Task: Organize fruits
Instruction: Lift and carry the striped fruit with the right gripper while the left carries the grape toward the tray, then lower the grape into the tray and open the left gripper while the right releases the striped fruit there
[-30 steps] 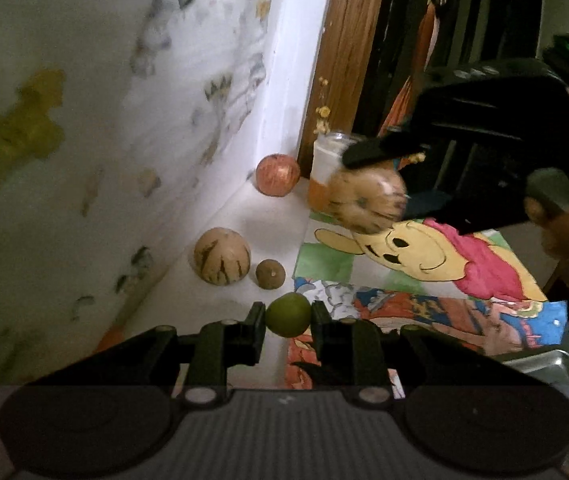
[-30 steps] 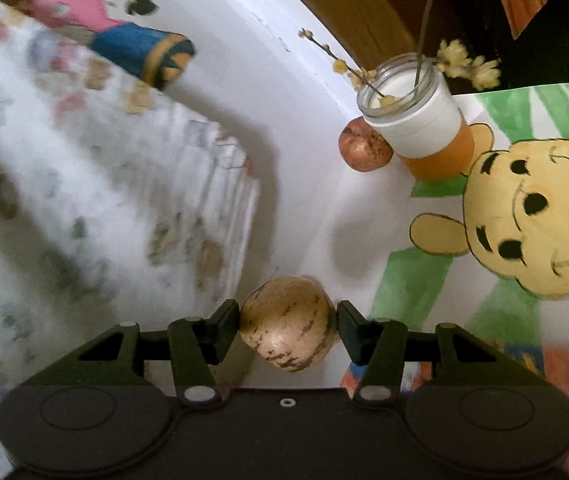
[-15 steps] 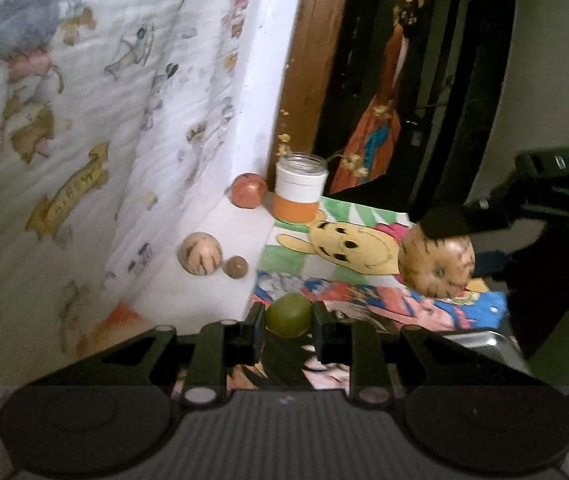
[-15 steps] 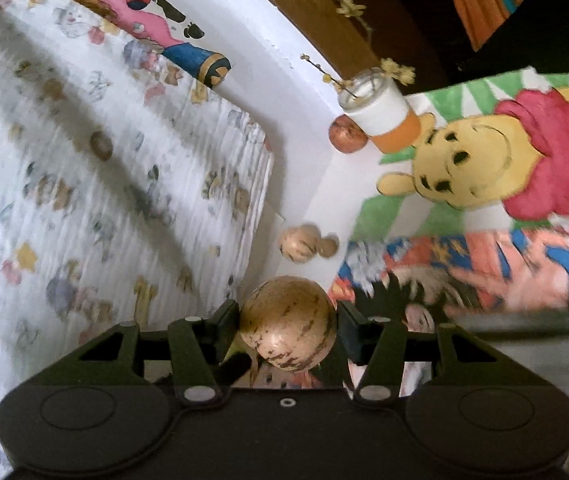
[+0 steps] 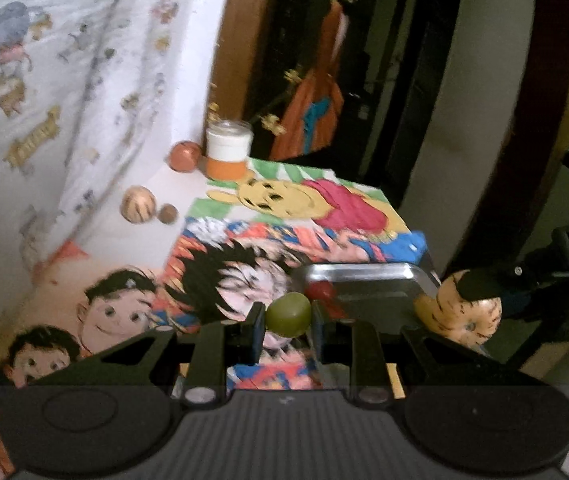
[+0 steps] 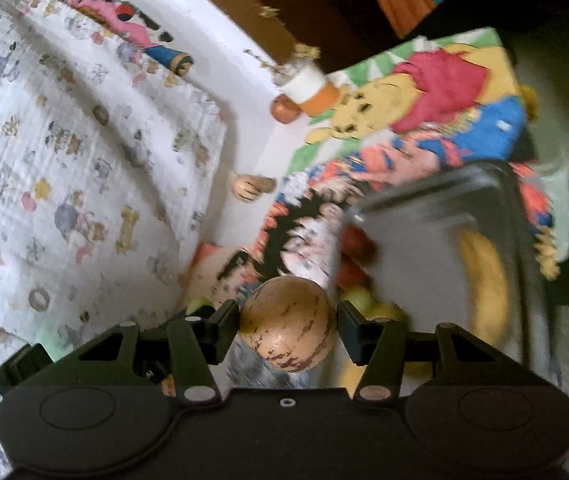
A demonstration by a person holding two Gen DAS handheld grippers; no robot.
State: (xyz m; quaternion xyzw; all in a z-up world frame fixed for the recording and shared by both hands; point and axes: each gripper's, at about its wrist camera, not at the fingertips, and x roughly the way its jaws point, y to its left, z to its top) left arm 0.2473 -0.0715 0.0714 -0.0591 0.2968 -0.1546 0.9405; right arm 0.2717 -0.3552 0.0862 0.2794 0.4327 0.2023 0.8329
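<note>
My left gripper is shut on a small green fruit, held above the cartoon-printed cloth just before a metal tray. A red fruit lies in the tray's near corner. My right gripper is shut on a tan fruit with brown streaks; the same streaked fruit shows at the right of the left wrist view. In the right wrist view the tray holds red fruits, green ones and a yellow banana, all blurred.
On the white ledge by the wall lie another streaked fruit, a small brown fruit and a reddish fruit. A white and orange jar with dried flowers stands at the cloth's far corner. A patterned sheet covers the left.
Both grippers have drawn back from the ledge and jar with their fruits still held. The metal tray with its fruits has come into view under them.
</note>
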